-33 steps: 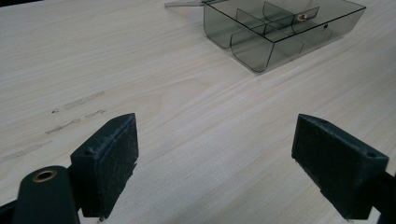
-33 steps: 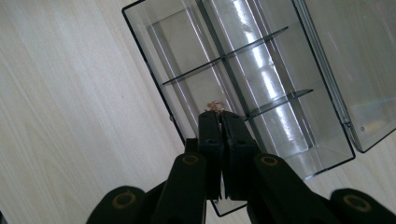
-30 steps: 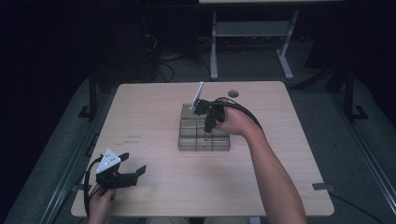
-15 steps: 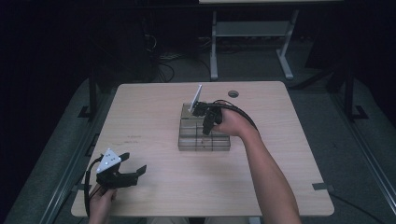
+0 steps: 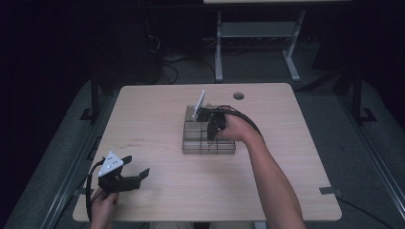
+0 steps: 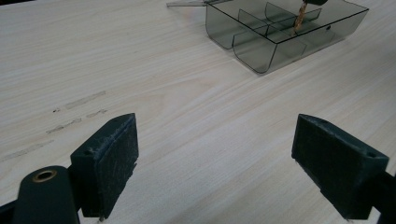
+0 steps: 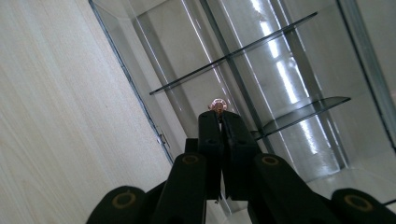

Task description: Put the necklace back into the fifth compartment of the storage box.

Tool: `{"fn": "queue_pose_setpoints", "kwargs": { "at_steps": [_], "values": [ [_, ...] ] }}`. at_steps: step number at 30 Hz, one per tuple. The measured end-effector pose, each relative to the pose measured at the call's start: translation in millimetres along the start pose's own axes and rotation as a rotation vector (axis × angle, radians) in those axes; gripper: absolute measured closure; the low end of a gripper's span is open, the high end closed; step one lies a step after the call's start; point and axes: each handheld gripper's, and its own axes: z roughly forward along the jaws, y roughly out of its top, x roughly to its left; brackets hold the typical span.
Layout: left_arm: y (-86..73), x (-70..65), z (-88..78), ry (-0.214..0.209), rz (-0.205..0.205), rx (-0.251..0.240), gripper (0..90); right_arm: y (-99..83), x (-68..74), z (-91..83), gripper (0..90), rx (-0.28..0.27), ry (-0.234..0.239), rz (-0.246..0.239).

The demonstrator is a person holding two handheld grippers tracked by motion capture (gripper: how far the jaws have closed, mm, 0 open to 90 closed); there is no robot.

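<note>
Directly beneath the right claw point(image 5: 210, 137) sits a smoky transparent compartment box point(image 6: 285, 28) near the middle of the tabletop point(image 5: 296, 157), its lid point(image 5: 199, 106) standing up at the far side. The right claw points down into the box, jaws pressed together on a small copper-coloured screw-like piece point(image 7: 217, 104) whose tip protrudes beyond them. Well apart, near the tabletop's front-left corner, the left claw point(image 5: 135, 168) is spread wide and holds nothing.
</note>
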Motion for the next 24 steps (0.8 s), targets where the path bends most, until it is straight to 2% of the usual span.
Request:
{"fn": "queue_pose_setpoints", "kwargs": {
  "at_steps": [13,24],
  "values": [
    [0.1,-0.7,-0.6,-0.006,0.004,-0.005,14.3,1.3,0.0,11.3,86.8,0.017,0.002,0.013],
    [0.6,-1.8,-0.1,-0.008,0.012,0.002,14.3,-4.0,-4.6,19.3,86.7,-0.009,0.026,0.035]
  ]
}}
